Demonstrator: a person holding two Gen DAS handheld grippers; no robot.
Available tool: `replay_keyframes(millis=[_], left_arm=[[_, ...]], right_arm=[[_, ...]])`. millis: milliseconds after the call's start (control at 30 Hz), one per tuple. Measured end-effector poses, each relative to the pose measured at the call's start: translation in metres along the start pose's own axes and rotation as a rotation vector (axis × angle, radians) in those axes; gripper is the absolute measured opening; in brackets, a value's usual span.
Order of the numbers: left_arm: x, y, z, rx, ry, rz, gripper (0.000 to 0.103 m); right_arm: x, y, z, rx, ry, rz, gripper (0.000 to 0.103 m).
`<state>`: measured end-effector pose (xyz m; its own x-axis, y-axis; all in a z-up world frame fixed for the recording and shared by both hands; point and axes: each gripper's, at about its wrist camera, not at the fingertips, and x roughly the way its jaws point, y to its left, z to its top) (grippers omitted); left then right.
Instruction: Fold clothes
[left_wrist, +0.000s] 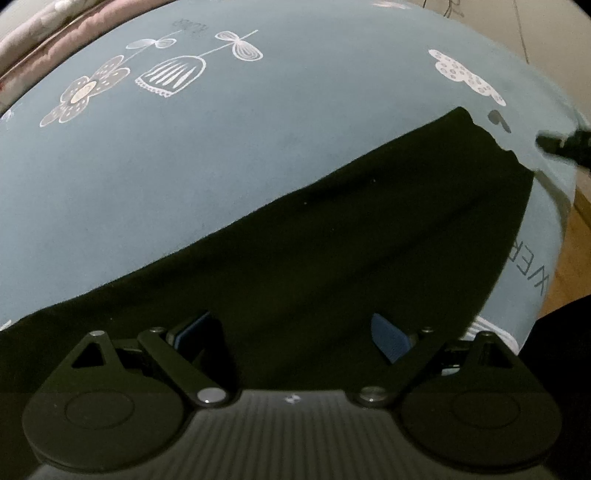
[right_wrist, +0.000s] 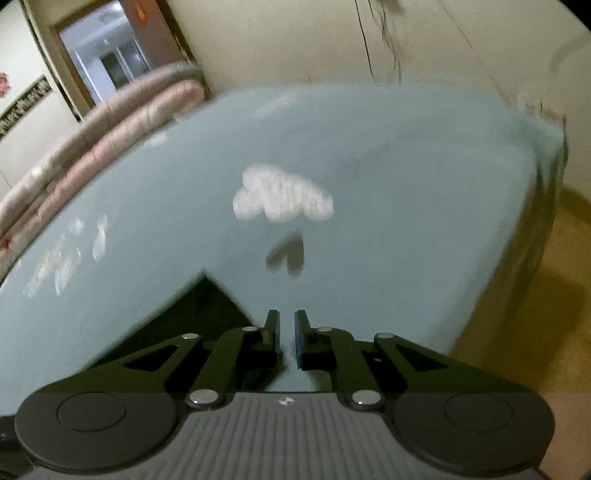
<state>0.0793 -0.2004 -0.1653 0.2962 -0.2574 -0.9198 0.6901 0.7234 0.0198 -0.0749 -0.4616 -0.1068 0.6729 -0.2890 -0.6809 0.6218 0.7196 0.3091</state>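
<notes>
A black garment (left_wrist: 332, 240) lies flat on a blue bed sheet (left_wrist: 184, 155) printed with white flowers. My left gripper (left_wrist: 291, 332) is open, its blue-padded fingers spread just above the garment's near part. The right gripper's tip (left_wrist: 554, 142) shows at the right edge, beyond the garment's far corner. In the right wrist view, which is motion-blurred, my right gripper (right_wrist: 286, 321) is nearly closed with a narrow gap, holds nothing and hovers over the bare sheet (right_wrist: 406, 221). A corner of the black garment (right_wrist: 195, 306) lies to its left.
Rolled pink bedding (right_wrist: 110, 125) lies along the bed's far left side. The bed's right edge (right_wrist: 546, 221) drops to a wooden floor (right_wrist: 535, 295). A cream wall and a doorway (right_wrist: 110, 55) stand behind the bed.
</notes>
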Motion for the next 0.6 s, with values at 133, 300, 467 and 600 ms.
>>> replay_keyframes(millis=[133, 300, 467, 600], left_arm=[[-0.004, -0.001, 0.000, 0.000, -0.006, -0.002, 0.093], [-0.008, 0.001, -0.001, -0.004, -0.009, -0.006, 0.093], [0.000, 0.005, 0.000, -0.017, 0.005, -0.005, 0.093], [0.001, 0.003, 0.001, -0.011, 0.003, -0.008, 0.093]], right_arm=[[0.009, 0.023, 0.021, -0.188, 0.004, 0.156, 0.029], [0.054, 0.050, 0.018, -0.431, 0.094, 0.186, 0.029], [0.069, 0.054, 0.016, -0.472, 0.123, 0.204, 0.030], [0.074, 0.052, 0.015, -0.481, 0.139, 0.208, 0.037]])
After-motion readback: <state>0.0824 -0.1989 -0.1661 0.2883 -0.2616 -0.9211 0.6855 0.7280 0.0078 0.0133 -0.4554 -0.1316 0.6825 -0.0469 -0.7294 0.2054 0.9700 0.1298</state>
